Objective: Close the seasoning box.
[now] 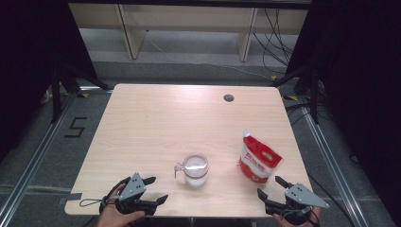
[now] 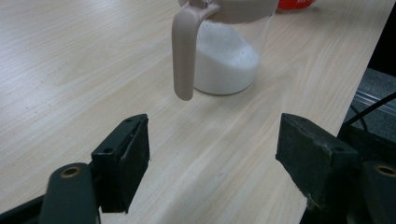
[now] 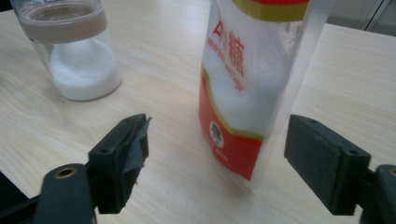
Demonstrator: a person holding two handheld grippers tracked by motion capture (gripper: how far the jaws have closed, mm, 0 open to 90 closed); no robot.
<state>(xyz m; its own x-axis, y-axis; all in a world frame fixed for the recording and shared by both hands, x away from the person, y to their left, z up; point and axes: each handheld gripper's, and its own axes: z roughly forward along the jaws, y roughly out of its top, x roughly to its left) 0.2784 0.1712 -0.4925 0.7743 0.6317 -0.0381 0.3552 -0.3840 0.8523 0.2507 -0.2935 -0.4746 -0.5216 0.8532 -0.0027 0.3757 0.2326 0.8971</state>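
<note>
A person's two hands rest at the near edge of a light wooden table (image 1: 156, 113), each holding a set of tongs. The left tongs (image 1: 153, 190) sit close to the near left corner, pointing along the edge toward the middle, jaws spread apart with nothing between them. The right tongs (image 1: 271, 186) sit close to the near right corner, angled toward the table's far side, jaws likewise wide apart and holding nothing.

A clear measuring jug (image 1: 196, 169) with a beige collar and handle stands upright a little in from the middle of the near edge, between the two hands, partly filled with a white granular powder. In the left gripper view the jug (image 2: 226, 51) stands ahead of the spread left tongs (image 2: 212, 156), its handle turned toward them, apart from the pads, with bare tabletop between.

A red-and-white stand-up pouch (image 1: 257, 160) stands upright near the right edge, toward the near right corner, well apart from the jug. In the right gripper view the pouch (image 3: 247, 93), printed with red characters over a clear window showing white contents, stands just ahead of the open right tongs (image 3: 217, 158), roughly in line with the gap between the jaws but untouched by either pad; the jug (image 3: 74, 51) appears farther off at upper left.

A small dark round grommet (image 1: 229, 98) sits near the table's far edge.
</note>
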